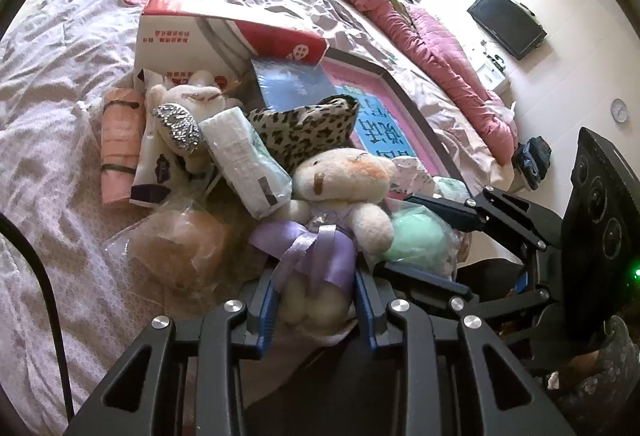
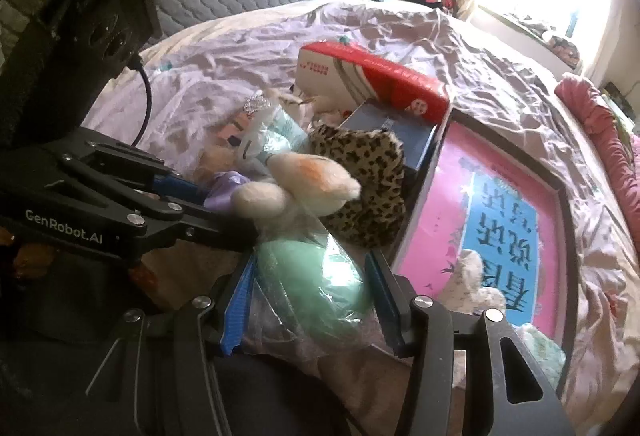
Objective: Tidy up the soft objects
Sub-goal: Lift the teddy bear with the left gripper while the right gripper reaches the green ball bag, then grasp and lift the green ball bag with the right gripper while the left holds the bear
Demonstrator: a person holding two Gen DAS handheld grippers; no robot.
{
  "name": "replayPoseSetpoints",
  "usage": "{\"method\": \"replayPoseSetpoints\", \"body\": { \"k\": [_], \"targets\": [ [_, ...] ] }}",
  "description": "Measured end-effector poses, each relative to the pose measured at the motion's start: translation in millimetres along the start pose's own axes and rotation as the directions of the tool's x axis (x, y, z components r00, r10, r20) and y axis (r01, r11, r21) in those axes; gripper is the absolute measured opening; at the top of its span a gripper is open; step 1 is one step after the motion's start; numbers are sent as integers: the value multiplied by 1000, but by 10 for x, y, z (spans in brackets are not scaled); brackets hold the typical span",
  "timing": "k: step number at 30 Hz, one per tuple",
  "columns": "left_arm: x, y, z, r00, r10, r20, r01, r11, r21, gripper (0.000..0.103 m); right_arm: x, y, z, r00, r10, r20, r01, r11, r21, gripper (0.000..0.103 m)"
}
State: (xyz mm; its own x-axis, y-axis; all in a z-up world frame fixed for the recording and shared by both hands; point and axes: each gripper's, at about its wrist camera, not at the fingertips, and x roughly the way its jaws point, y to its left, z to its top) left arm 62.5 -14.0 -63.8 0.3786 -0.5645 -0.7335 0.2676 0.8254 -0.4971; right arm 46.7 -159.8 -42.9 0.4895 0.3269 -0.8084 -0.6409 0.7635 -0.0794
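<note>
From the left wrist, the left gripper [image 1: 316, 300] pinches the lower body of a cream plush bear [image 1: 340, 188] wearing a purple ribbon; both blue pads press into its sides. Beyond the fingertips the pile sits on the bed sheet [image 1: 60, 84]: a tissue pack [image 1: 244, 164], a leopard-print pouch [image 1: 308, 128], a second cream plush with a glittery crown [image 1: 180, 124], a pink roll [image 1: 120, 148] and a red-and-white box [image 1: 224, 36]. Right of the fingers, the right gripper [image 1: 424, 248] closes around a bagged green soft item [image 1: 416, 240].

From the right wrist, the right gripper [image 2: 308, 288] has that bagged green soft item [image 2: 316, 276] between its pads, which appear to press on the plastic bag. Just ahead, the bear [image 2: 304, 184] hangs in the left gripper [image 2: 216, 208]. Right of the fingers lies a framed pink picture [image 2: 480, 220].

By my judgement the sorting is early: two items are gripped and most of the heap remains jumbled, with no destination yet visible.
</note>
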Motion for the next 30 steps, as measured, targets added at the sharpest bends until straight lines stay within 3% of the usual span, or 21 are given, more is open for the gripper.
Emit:
{"method": "replayPoseSetpoints", "body": {
  "k": [10, 30],
  "targets": [
    [-58, -87, -5, 1000, -12, 28, 12, 1000, -7, 34, -114, -61, -27, 999, -53, 2, 53, 999, -6, 56],
    [-279, -482, -9, 993, 51, 106, -57, 997, 59, 34, -666, -384, -21, 986, -65, 150, 42, 987, 153, 56]
  ]
}}
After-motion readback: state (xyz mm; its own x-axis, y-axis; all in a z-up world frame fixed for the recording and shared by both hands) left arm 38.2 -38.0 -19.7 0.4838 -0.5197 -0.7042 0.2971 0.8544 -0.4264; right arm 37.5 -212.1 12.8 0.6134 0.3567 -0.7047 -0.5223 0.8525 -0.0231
